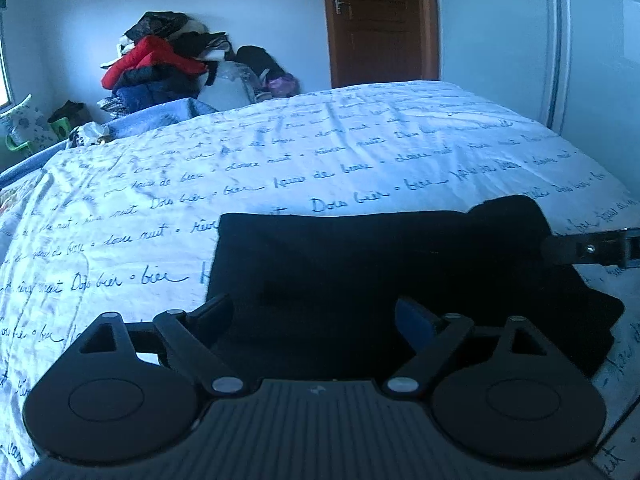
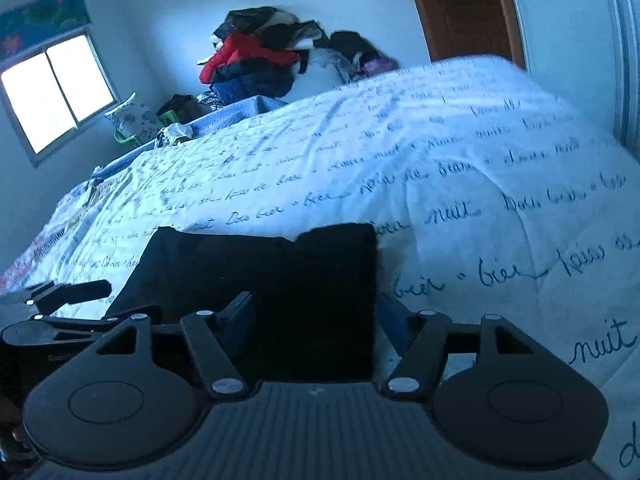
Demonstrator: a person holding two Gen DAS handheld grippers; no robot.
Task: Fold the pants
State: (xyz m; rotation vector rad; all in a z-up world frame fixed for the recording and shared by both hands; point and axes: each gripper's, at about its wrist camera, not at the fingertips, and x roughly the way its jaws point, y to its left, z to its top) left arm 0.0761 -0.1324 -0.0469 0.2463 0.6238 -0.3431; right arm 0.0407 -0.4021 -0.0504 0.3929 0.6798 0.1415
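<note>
**Ana:** Both grippers first, please. What are they doing?

**Ben:** Left gripper (image 1: 314, 312) hangs over the near edge of the pants (image 1: 380, 264), jaws spread wide, nothing between them. No cloth is pinched. Right gripper (image 2: 316, 312) sits at the right end of the pants, jaws apart too. Dark cloth shows between its fingers, but the pads do not seem to press on it, so I read it as not gripping.

**Ana:** And the pants themselves?

**Ben:** Black pants, lying flat on the bed cover (image 1: 280, 152), a white one printed with blue handwriting. They form a compact, roughly rectangular bundle near the front edge of the bed. The far edge of the bundle looks straight. At the right end of the pants one corner humps up a little, and the near right corner pokes out unevenly.

**Ana:** So how far along is the folding?

**Ben:** Late, I would judge. The bundle is short and layered, as if folded over more than once. What may be left is tidying the right end, or perhaps one last fold.

**Ana:** Anything else nearby?

**Ben:** Beyond the pants, past the far side of the bed, a heap of clothes (image 1: 160, 60) against the wall, and a brown door (image 1: 380, 20).
</note>
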